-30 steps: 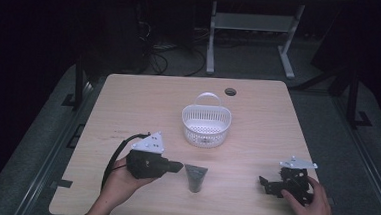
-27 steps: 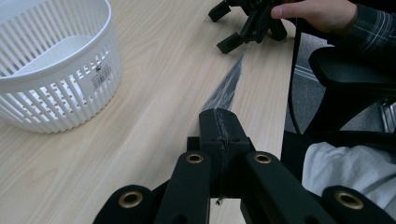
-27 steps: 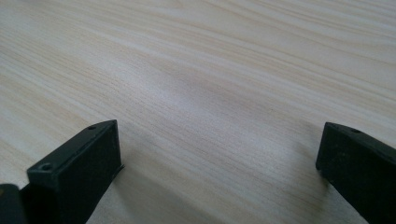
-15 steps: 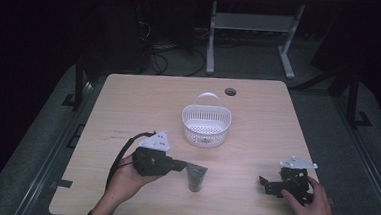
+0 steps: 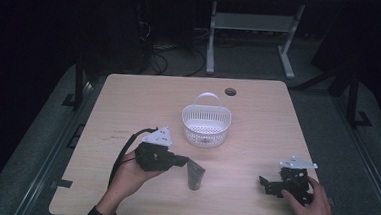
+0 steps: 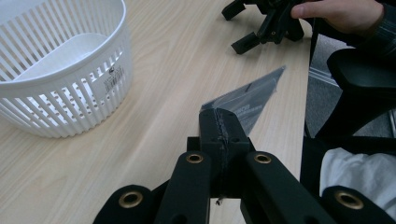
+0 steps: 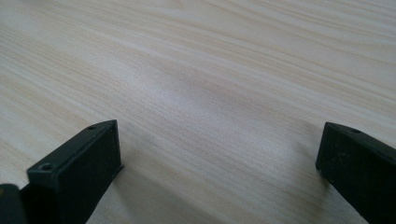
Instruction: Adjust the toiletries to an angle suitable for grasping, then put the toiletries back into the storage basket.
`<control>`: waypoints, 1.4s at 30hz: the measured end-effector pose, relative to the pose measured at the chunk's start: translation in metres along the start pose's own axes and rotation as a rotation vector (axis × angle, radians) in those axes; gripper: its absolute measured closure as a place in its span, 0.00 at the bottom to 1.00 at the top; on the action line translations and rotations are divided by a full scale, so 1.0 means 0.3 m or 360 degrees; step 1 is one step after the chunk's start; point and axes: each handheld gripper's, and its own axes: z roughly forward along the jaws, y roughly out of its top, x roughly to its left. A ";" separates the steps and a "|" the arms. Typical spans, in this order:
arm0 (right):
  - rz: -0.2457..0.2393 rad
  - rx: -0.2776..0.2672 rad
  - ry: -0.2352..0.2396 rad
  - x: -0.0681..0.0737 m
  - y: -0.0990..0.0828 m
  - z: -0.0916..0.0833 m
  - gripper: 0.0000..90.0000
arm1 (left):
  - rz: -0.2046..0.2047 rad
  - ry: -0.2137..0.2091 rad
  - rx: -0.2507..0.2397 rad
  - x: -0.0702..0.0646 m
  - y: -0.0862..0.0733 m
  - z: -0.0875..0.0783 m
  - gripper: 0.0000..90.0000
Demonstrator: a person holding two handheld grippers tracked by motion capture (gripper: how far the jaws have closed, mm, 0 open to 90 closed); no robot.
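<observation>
While the left claw (image 5: 184, 161) lies level, clamped on the grey tube (image 5: 195, 175), the right claw (image 7: 219, 158) rests spread on the surface (image 7: 224, 70); the left gripper view reveals the tube's crimped flat end.

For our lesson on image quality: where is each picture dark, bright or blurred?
High view: the room is dark, the table lit, the basket brightest. Left gripper view: sharp on the dark pouch, soft at the left gripper base. Right gripper view: near wood grain blurred, with soft shadows by the right gripper.
</observation>
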 end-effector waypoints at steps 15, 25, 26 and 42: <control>0.0004 0.0001 0.0002 0.001 0.000 0.000 0.00 | 0.0008 0.0016 -0.0008 0.035 0.027 0.025 1.00; 0.0006 0.0000 0.0002 0.001 0.000 0.000 0.00 | 0.0004 0.0014 -0.0014 0.038 0.020 0.007 0.94; 0.0007 0.0001 0.0002 0.001 0.000 0.000 0.00 | 0.0001 0.0012 -0.0011 0.037 0.020 0.005 0.91; 0.0001 0.0000 0.0000 0.000 0.000 0.000 0.00 | -0.0011 0.0046 -0.0007 -0.005 0.033 0.000 0.28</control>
